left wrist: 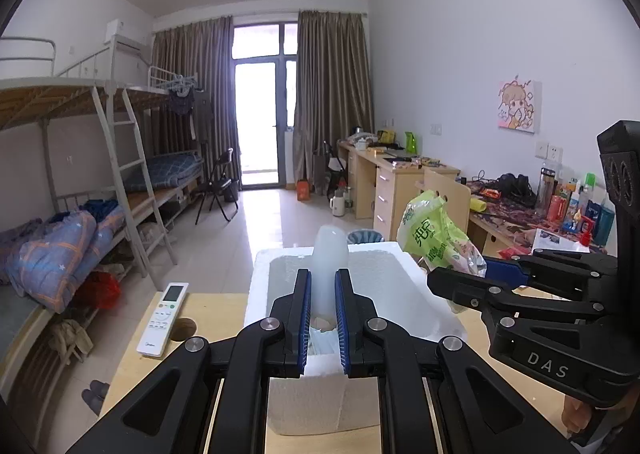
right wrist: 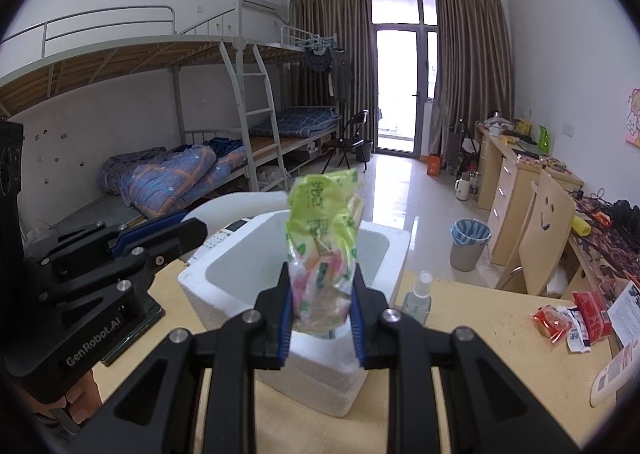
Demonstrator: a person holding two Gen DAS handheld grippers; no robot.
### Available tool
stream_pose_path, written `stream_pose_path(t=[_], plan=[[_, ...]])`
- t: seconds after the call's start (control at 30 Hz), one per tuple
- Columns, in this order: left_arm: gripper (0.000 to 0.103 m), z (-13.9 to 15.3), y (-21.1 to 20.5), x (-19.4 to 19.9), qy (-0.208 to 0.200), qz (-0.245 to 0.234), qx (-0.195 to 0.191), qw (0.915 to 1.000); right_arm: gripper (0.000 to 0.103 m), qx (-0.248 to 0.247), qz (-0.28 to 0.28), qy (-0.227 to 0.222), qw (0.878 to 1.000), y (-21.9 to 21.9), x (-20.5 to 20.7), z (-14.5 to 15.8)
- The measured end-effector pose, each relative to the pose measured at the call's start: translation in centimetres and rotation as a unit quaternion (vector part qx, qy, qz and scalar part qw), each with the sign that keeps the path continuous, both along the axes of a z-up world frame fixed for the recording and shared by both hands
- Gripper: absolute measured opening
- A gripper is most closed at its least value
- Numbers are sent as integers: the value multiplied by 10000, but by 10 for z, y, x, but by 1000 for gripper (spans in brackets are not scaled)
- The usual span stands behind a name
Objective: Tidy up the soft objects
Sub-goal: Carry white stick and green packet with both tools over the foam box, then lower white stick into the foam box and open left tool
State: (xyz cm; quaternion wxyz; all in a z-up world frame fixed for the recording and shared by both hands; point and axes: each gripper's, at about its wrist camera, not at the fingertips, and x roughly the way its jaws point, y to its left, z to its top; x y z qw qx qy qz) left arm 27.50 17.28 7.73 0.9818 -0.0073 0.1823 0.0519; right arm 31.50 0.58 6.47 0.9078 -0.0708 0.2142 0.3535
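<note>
Claws tilt down over foam box [left wrist: 280, 266]; left claw [left wrist: 323, 318] grips white tube [left wrist: 330, 266]; right claw [right wrist: 322, 318] grips green packet [right wrist: 324, 230].

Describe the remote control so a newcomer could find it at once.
Start at the white foam box on the wooden table. Just left of it lies the remote control, flat beside a round hole. It is the only white slab with a small screen and buttons.

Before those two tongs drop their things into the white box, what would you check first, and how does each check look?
1. Left tongs gripping the soft white pouch: ok.
2. Right tongs gripping the green plastic packet: ok.
3. Foam box open on top: ok.
4. Both items above the box: ok.
5. Room left inside the box: cannot tell.
6. Spray bottle standing clear, beside the box: ok.
</note>
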Motion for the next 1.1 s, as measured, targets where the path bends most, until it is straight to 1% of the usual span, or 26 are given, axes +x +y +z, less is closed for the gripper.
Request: stream_pose_path(t=[0.33,0.53,0.63,0.83,0.97,1.1], plan=[[13,-4,7,23,43,9,10,10000,28,-49,-31,37,10000,11,17,0],[13,1,10,37,9,-31,51,10000,28,-64,1,54,10000,17,25,-1],[13,-1,14,44,17,-52,-28,10000,28,-42,-22,96,9999,20,32,-3],[13,-5,17,56,138,-93,-2,9999,28,-61,-105,162,9998,21,40,-7],[13,-8,20,61,227,-99,-86,9997,28,-82,-143,159,9997,22,40,-7],[13,-10,18,64,252,-166,-88,9995,28,-112,-173,163,9997,24,40,-6]])
